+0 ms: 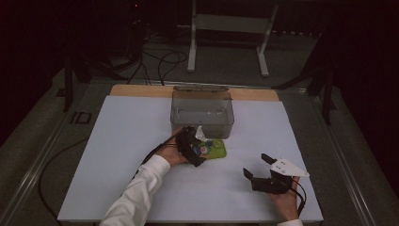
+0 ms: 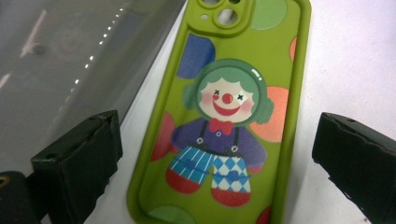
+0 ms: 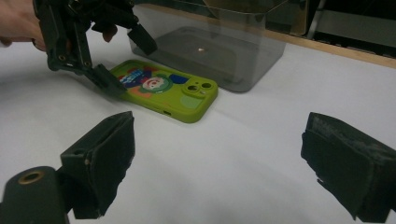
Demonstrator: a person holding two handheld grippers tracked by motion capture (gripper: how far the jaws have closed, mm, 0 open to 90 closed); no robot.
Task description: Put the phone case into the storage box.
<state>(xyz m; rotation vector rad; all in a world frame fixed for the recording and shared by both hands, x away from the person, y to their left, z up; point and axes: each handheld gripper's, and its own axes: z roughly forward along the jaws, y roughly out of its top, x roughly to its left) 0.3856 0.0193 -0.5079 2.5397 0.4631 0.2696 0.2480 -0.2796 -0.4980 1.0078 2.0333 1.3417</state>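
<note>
A white bench (image 1: 141, 141) carries a clear grey box (image 1: 202, 113) near its far edge and, just in front of that box, a green phone (image 1: 215, 149) lying flat with its back up. The back shows a cartoon clown in blue dungarees and a red bow tie, with coloured circles around it; the camera cut-outs sit at the end away from the left gripper.

The left gripper (image 1: 194, 147), held in the person's left hand (image 1: 170, 153) with a white sleeve (image 1: 141, 188) behind it, is down over the phone at its near-left end. In the left gripper view its two black fingers (image 2: 79, 158) stand wide apart, one on each long side of the phone (image 2: 219, 112), with a gap left on both sides; they hold nothing. The left-hand finger there is close against the wall of the box (image 2: 70, 60). In the right gripper view one finger tip lies at the phone's near edge, though contact cannot be told.

The right gripper (image 1: 259, 167), with its grey plate on top, is held low over the bench at the near right, well apart from the phone, in the right hand (image 1: 284, 202). Its fingers (image 3: 107, 154) are spread wide and empty, pointing toward the phone (image 3: 177, 95) and the box (image 3: 219, 46).

Beyond the bench lie dark floor, loose cables (image 1: 160, 61) and a white metal frame (image 1: 230, 28).
</note>
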